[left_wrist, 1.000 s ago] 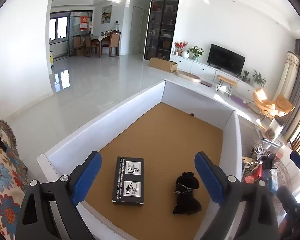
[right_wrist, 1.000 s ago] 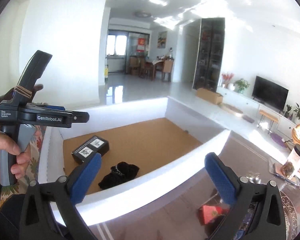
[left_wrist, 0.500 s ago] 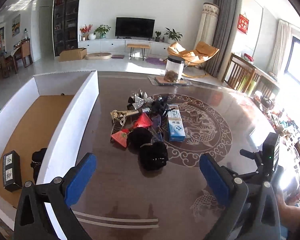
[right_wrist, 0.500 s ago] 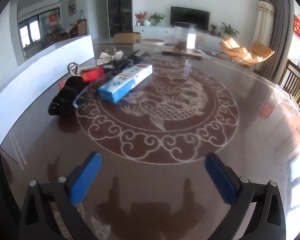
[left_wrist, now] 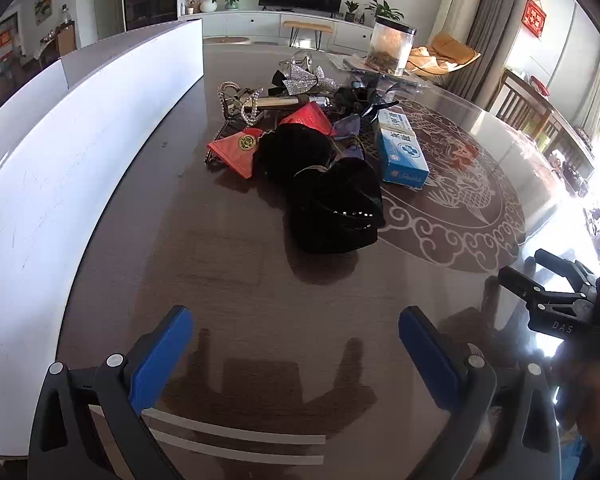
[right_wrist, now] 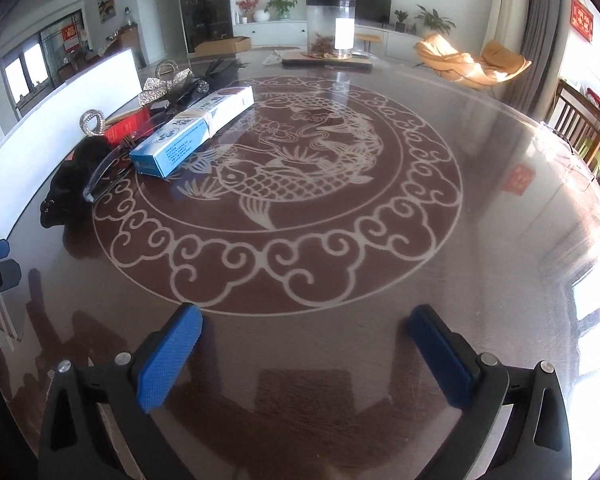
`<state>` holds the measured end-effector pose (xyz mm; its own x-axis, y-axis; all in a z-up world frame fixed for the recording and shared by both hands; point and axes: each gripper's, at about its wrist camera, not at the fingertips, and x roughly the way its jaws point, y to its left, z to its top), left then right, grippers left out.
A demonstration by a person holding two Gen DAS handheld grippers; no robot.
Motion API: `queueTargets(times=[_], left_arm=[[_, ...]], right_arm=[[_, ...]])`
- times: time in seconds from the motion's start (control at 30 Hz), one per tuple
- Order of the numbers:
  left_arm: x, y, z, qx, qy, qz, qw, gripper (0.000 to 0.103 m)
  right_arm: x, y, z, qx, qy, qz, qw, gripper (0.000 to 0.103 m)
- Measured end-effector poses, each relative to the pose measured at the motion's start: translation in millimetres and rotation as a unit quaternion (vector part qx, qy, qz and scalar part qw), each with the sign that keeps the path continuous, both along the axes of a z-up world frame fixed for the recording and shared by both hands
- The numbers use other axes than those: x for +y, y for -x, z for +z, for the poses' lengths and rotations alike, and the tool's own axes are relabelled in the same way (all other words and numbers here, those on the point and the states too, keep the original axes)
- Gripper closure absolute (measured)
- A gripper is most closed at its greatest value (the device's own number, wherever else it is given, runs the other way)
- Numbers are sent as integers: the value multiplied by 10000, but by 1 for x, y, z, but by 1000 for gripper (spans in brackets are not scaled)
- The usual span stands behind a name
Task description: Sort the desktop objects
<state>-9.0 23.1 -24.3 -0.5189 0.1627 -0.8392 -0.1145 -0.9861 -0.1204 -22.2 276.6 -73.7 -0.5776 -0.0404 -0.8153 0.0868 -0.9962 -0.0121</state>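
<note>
Since both grippers are empty and hanging over bare table (left_wrist: 228, 280), I'd call this the reach for the next item. Left gripper (left_wrist: 296, 330) has just been opening and is spread wide now, nothing between the jaws; right gripper (right_wrist: 306, 320) is spread wide too, over the fish pattern (right_wrist: 276, 184), well apart from everything. Nearest thing ahead of the left is the black pouch (left_wrist: 334, 208), top of a pile with a second black pouch (left_wrist: 292, 152), red packets (left_wrist: 236, 146), a blue box (left_wrist: 402, 148) and sparkly bits (left_wrist: 300, 78). The bin wall (left_wrist: 60, 152) runs along the left. I reckon the next move is easing the left one forward, straddling that near pouch, pinching the soft fabric without dragging its neighbours.
</note>
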Motion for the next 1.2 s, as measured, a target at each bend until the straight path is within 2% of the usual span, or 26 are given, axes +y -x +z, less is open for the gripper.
queueTargets(times=[0.1, 0.23, 0.47, 0.6, 0.77, 1.2], left_arm=[[-6, 4, -9, -104, -126, 160, 9997, 0], [-5, 4, -14, -38, 65, 322, 9995, 0], [-14, -1, -14, -13, 68, 561, 9984, 0], [-13, -1, -14, -5, 112, 562, 9984, 0], [2, 0, -19, -16, 652, 449, 9969, 0], [3, 0, -20, 18, 640, 477, 9968, 0]], right_arm=[[0, -1, 2, -3, 0, -1, 10000, 0], [-1, 0, 1, -4, 0, -1, 10000, 0], [0, -1, 1, -1, 0, 0, 10000, 0], [0, 0, 0, 0, 0, 0, 10000, 0], [-1, 0, 0, 1, 0, 0, 10000, 0], [-1, 0, 0, 3, 0, 0, 10000, 0]])
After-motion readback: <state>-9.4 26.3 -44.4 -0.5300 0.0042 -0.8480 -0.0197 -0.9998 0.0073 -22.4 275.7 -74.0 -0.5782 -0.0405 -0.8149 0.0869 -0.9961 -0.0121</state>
